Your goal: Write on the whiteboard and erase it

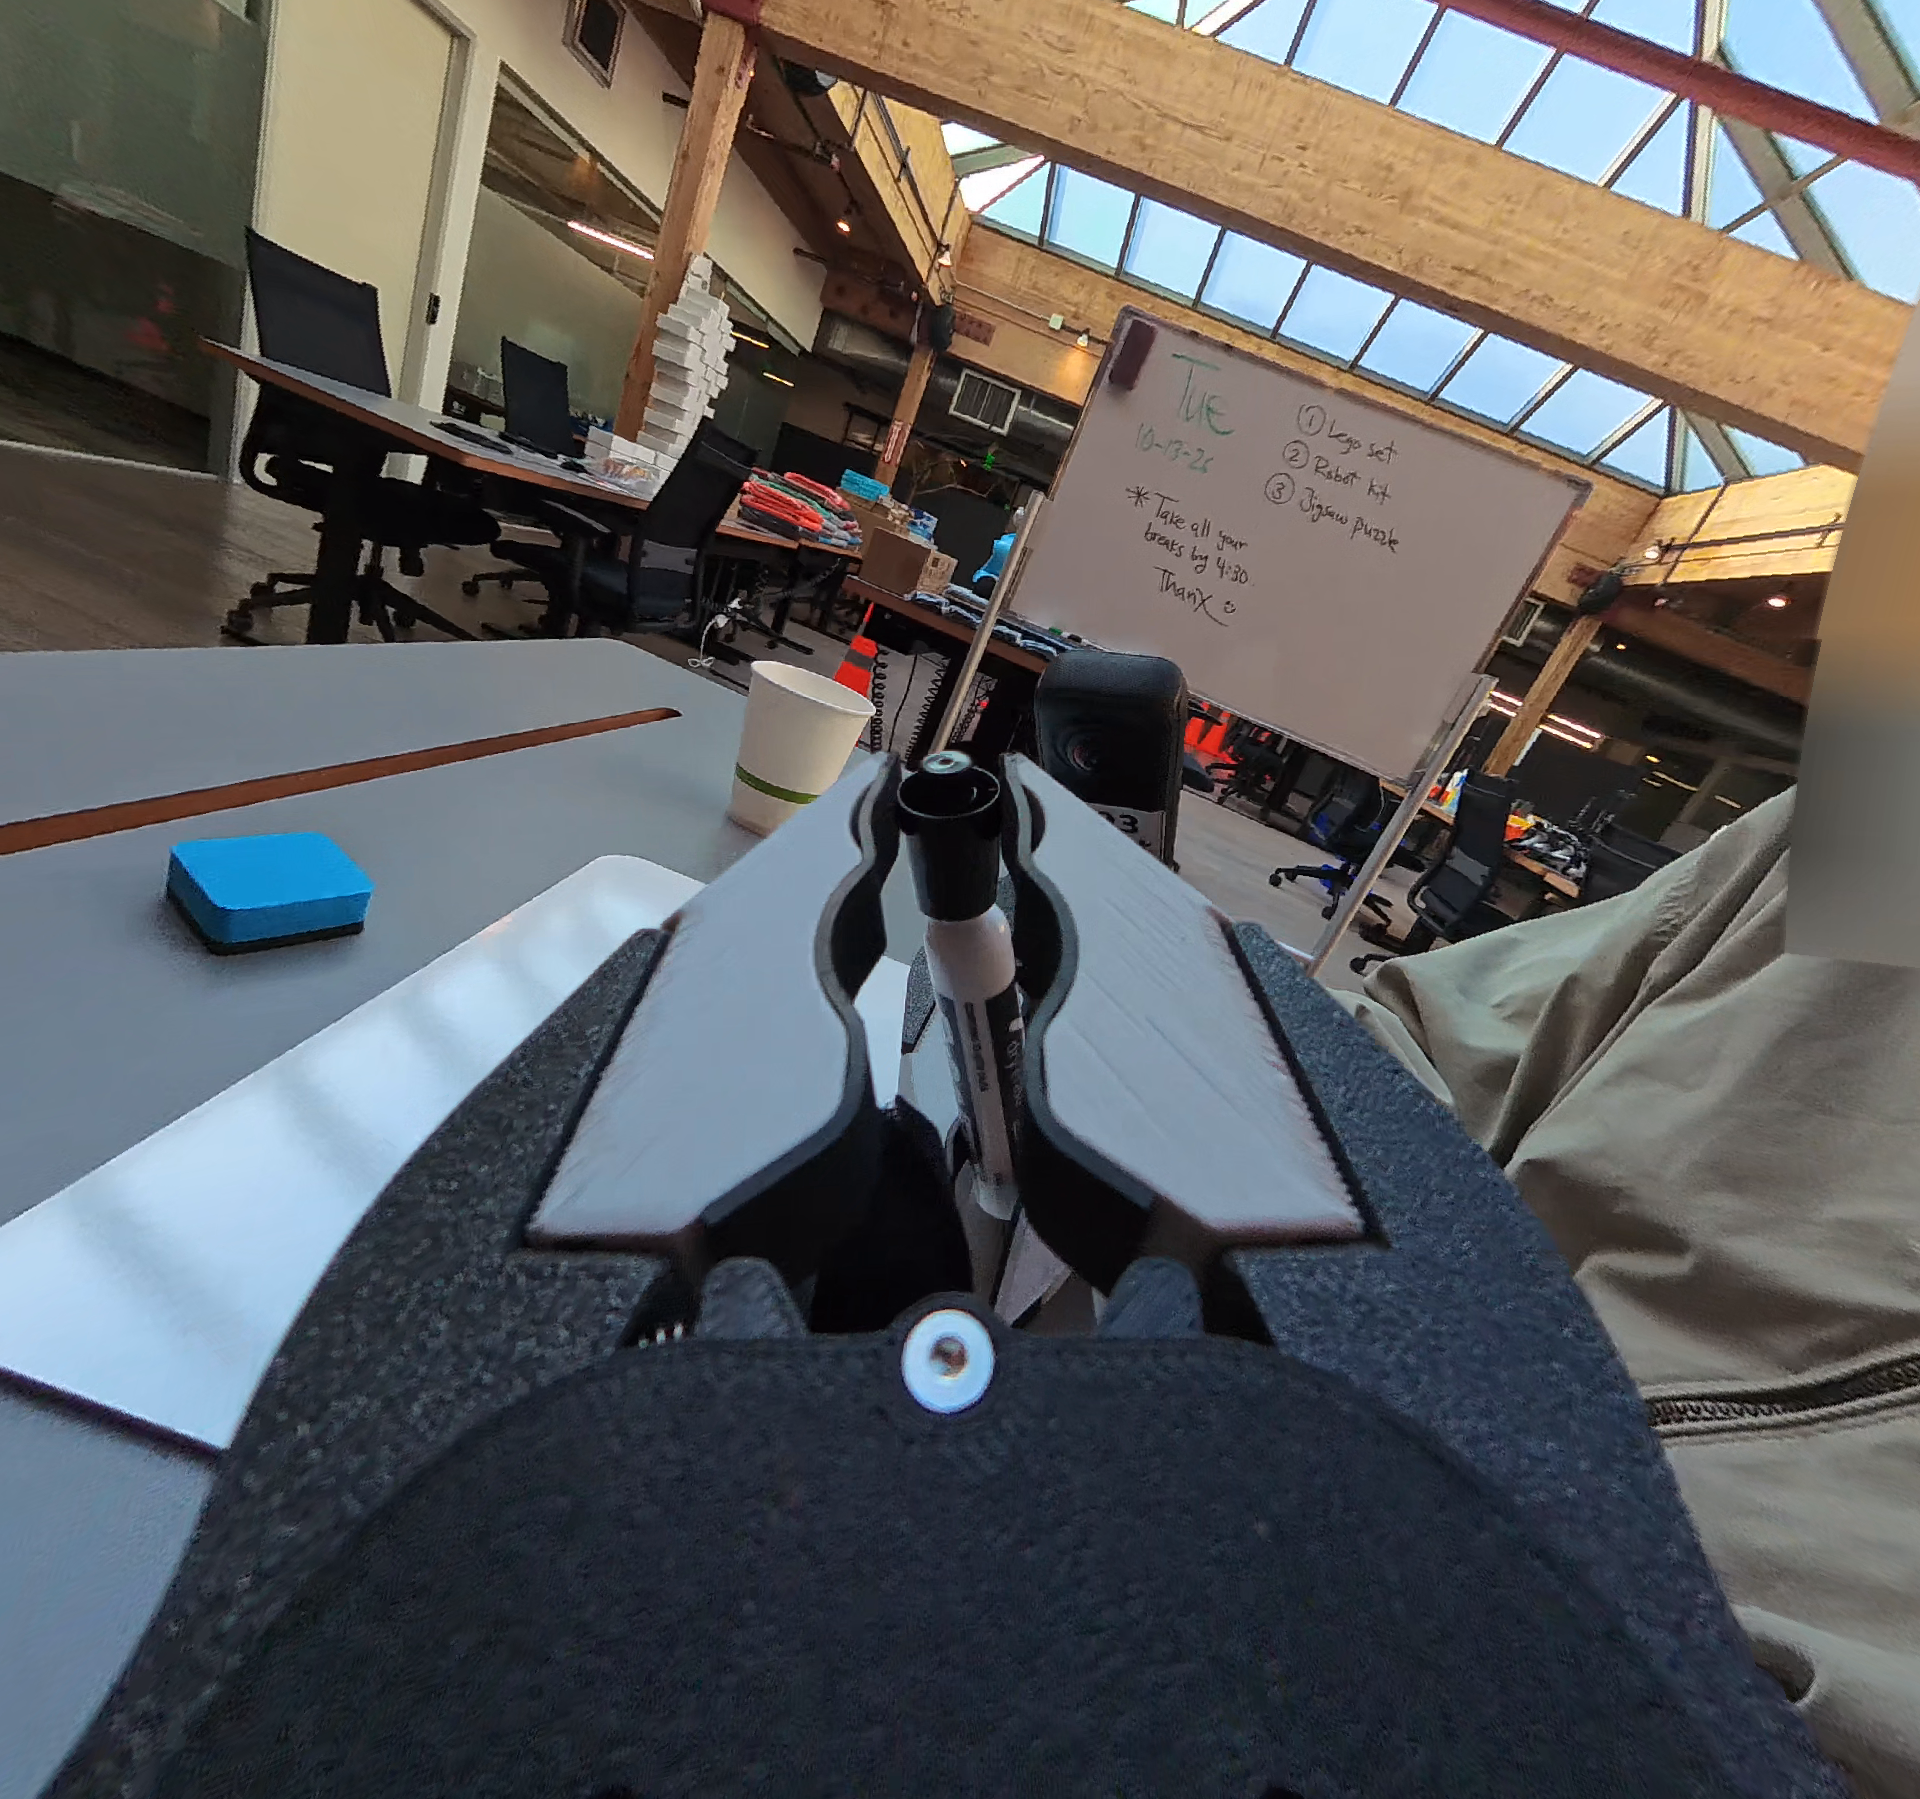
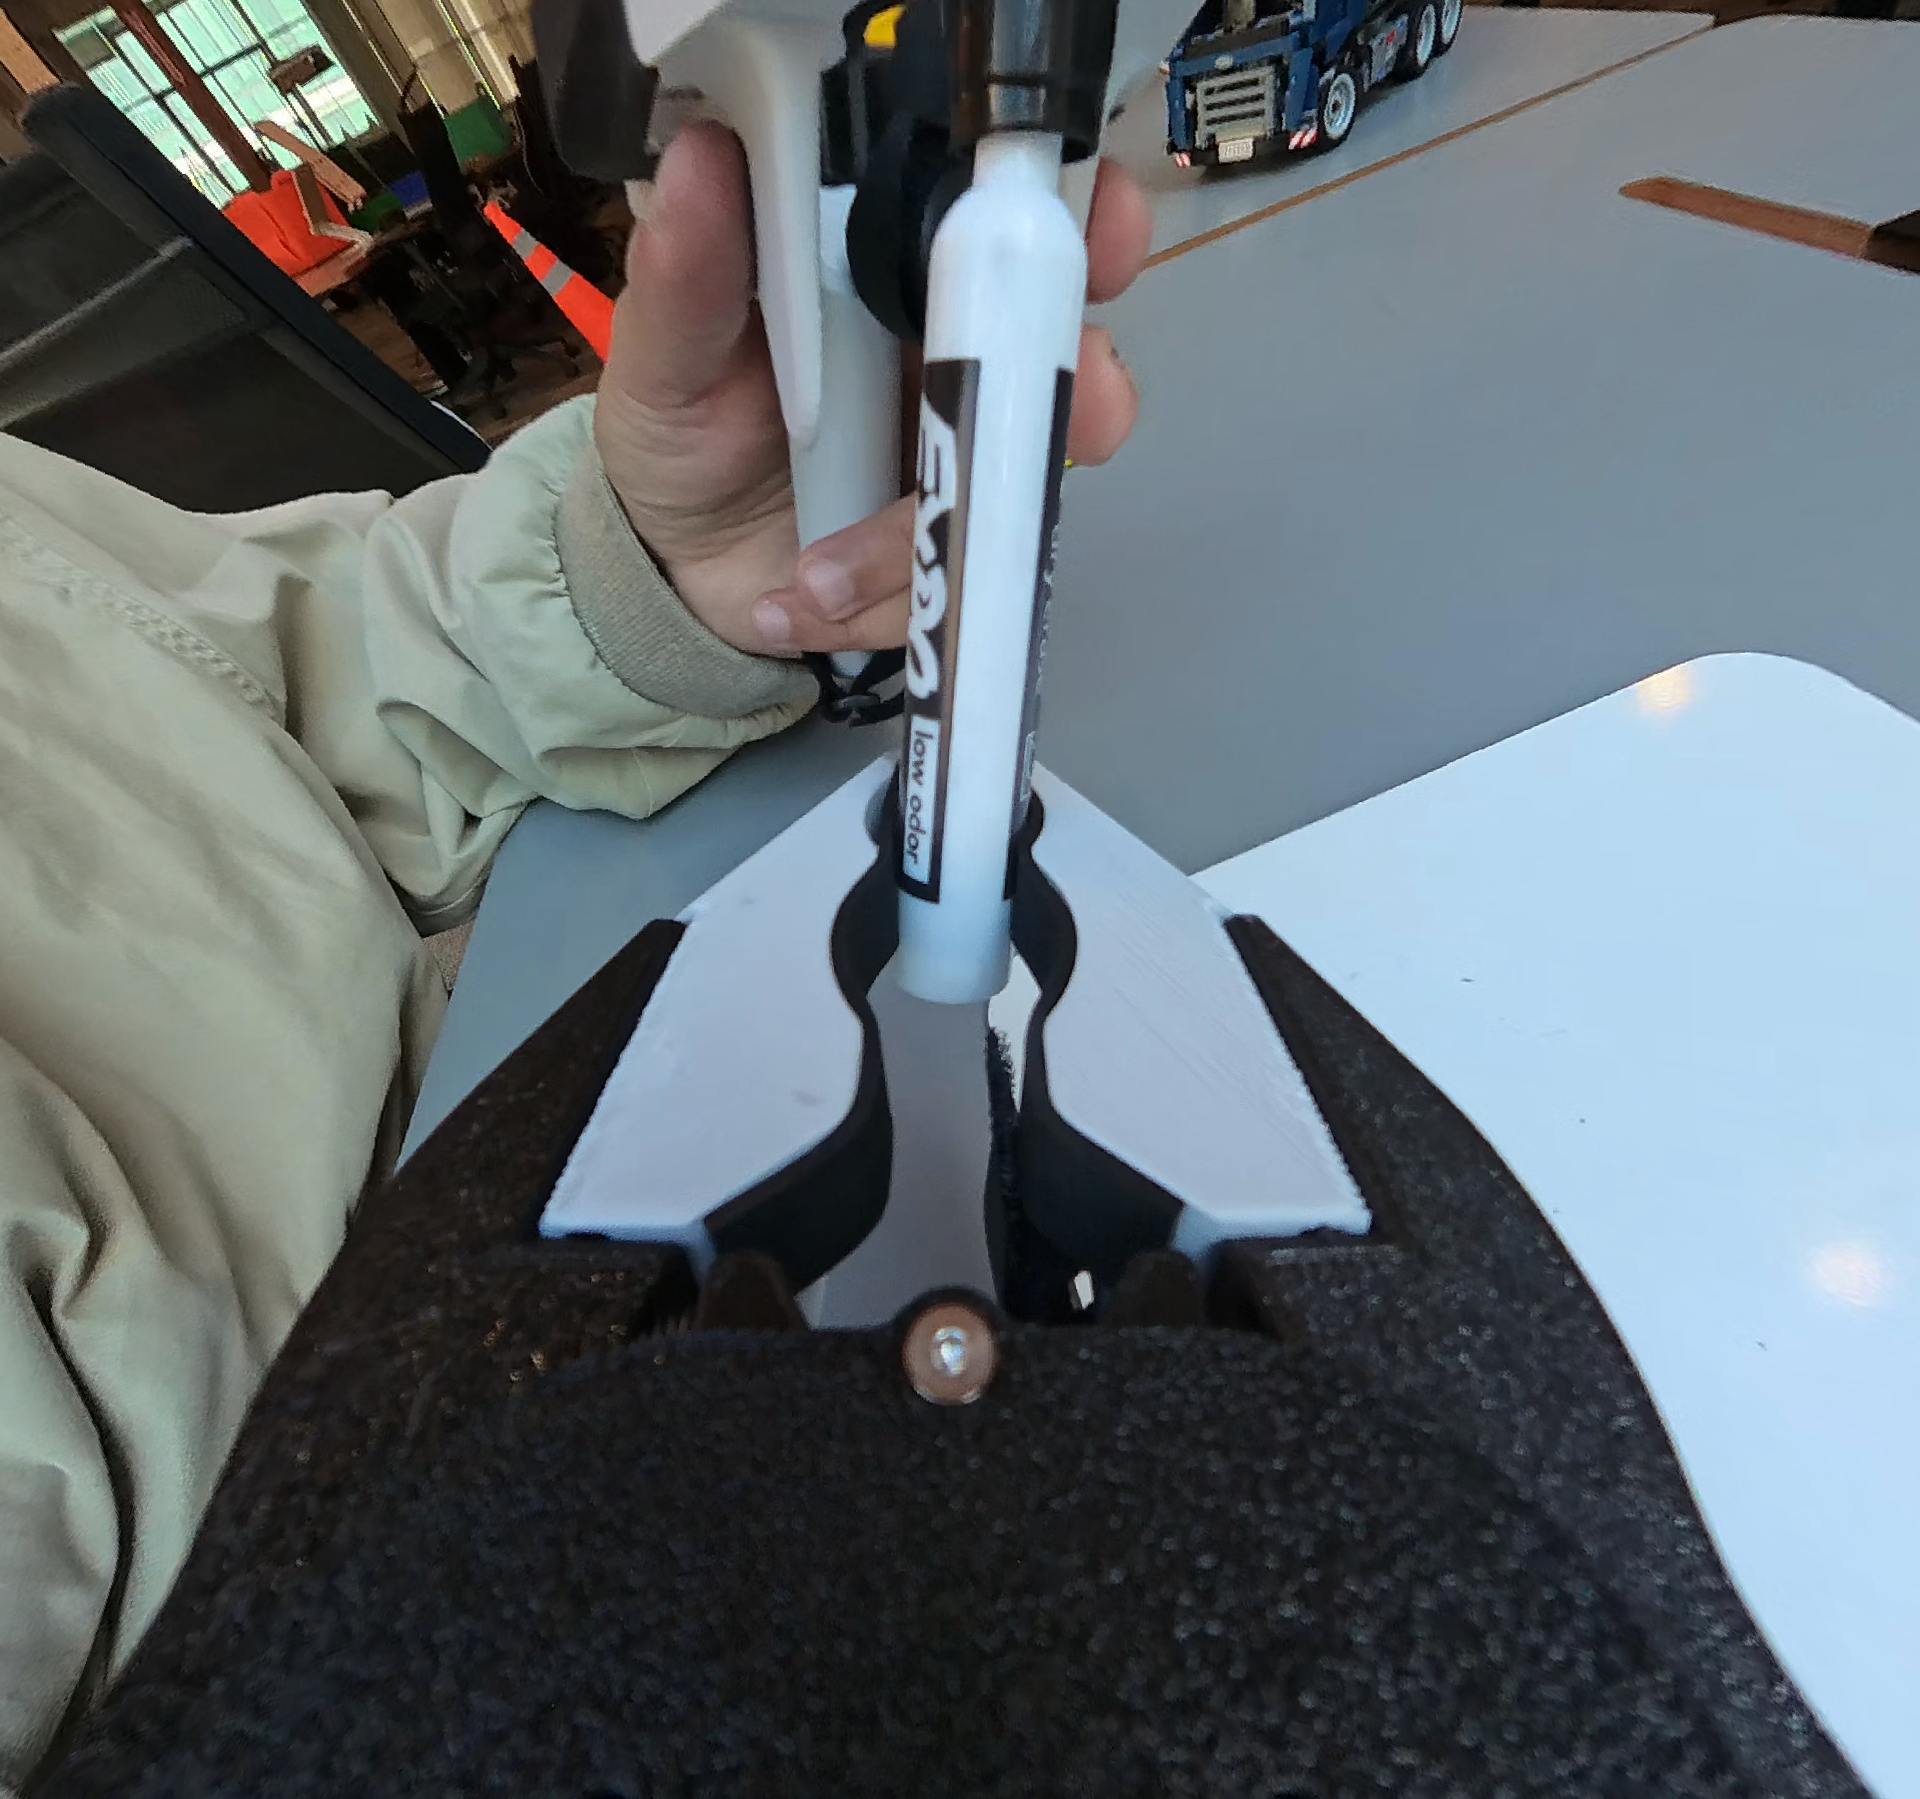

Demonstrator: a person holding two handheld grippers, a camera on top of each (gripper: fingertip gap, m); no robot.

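Observation:
A white dry-erase marker with a black cap is held between both grippers above a grey table. My left gripper is shut on the cap end, with the barrel running back under its fingers. In the right wrist view my right gripper is shut on the bottom end of the marker's barrel. The marker stands nearly upright there. A person's hand grips the left gripper's white handle at the top, where the cap is clamped.
A small white board lies flat on the table under the grippers and also shows in the right wrist view. A blue eraser and a paper cup stand farther back. A blue toy truck stands on the table beyond. A beige sleeve lies close at the left.

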